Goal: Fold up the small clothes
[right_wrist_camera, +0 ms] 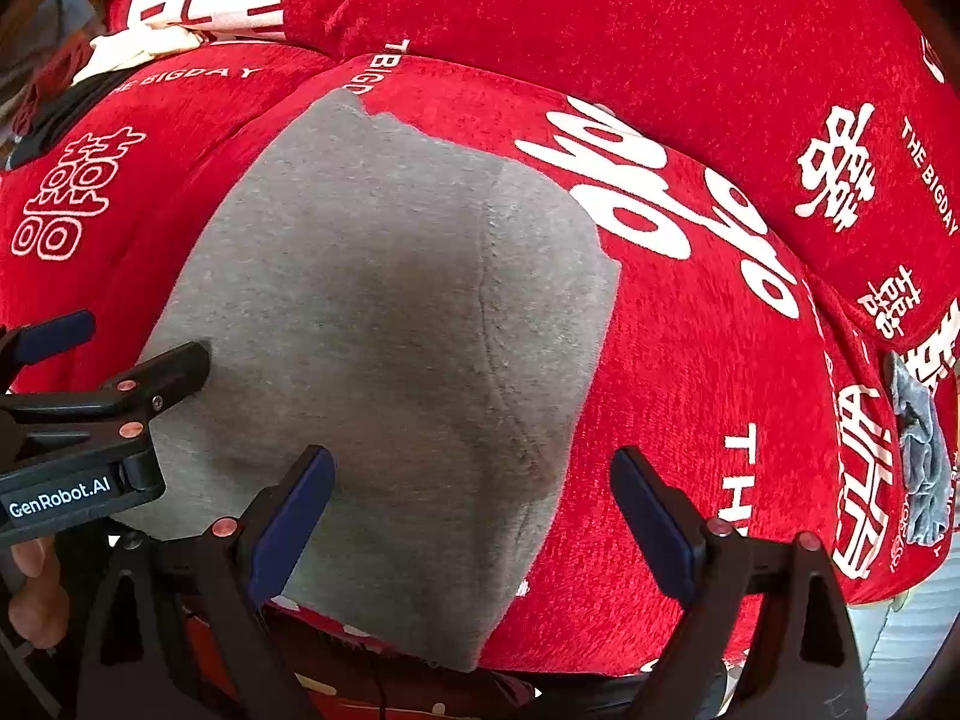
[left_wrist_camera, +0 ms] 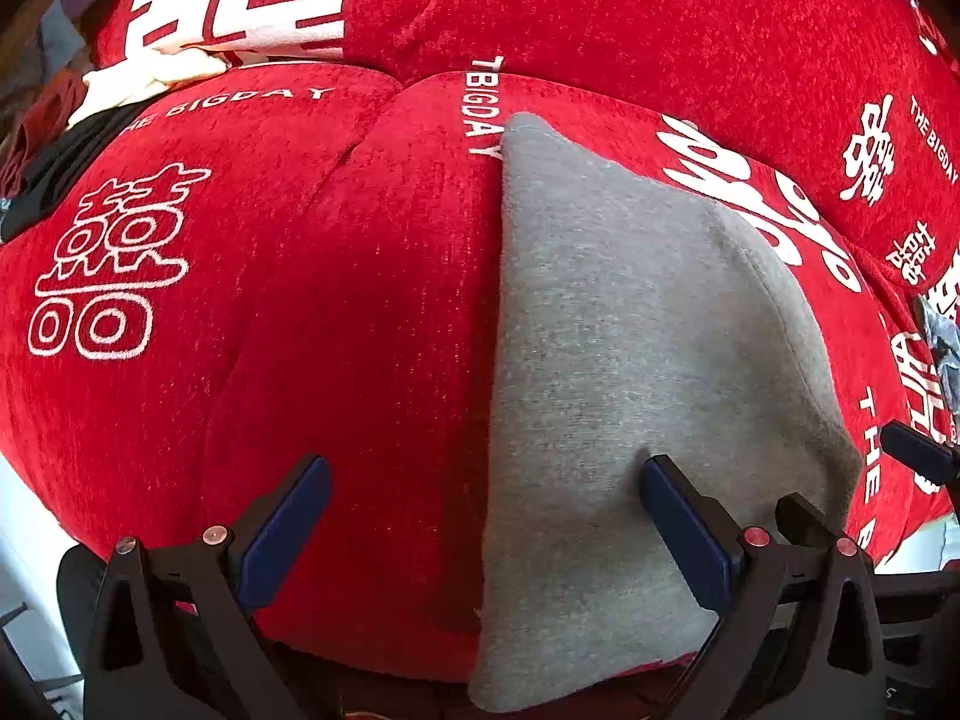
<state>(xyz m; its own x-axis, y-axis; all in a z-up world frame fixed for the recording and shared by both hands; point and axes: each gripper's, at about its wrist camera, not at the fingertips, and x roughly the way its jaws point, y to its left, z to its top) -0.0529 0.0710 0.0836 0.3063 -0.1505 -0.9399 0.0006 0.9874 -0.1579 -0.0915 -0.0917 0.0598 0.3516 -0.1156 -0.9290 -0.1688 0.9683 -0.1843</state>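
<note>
Left wrist view: the left tool (left_wrist_camera: pixel 486 480) gapes wide over the grey garment (left_wrist_camera: pixel 630 360), folded flat on the red cushion (left_wrist_camera: pixel 336 312). Beside it, the right tool (right_wrist_camera: pixel 474 474) gapes too, empty.

Soft matte grey knit garment (right_wrist_camera: pixel 384 312), slightly fuzzy. Nubby red chenille-looking sofa cover (left_wrist_camera: pixel 372 312) with flat white print. Matte black plastic on left gripper (left_wrist_camera: pixel 480 516) and right gripper (right_wrist_camera: pixel 474 504), coppery shiny rivets, dull blue jaw pads.

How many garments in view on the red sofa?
3, maybe more hidden: gray one spread on the seat between both open grippers; a crumpled blue-gray piece at right; a dark-and-white pile far left, contents unclear.
</note>
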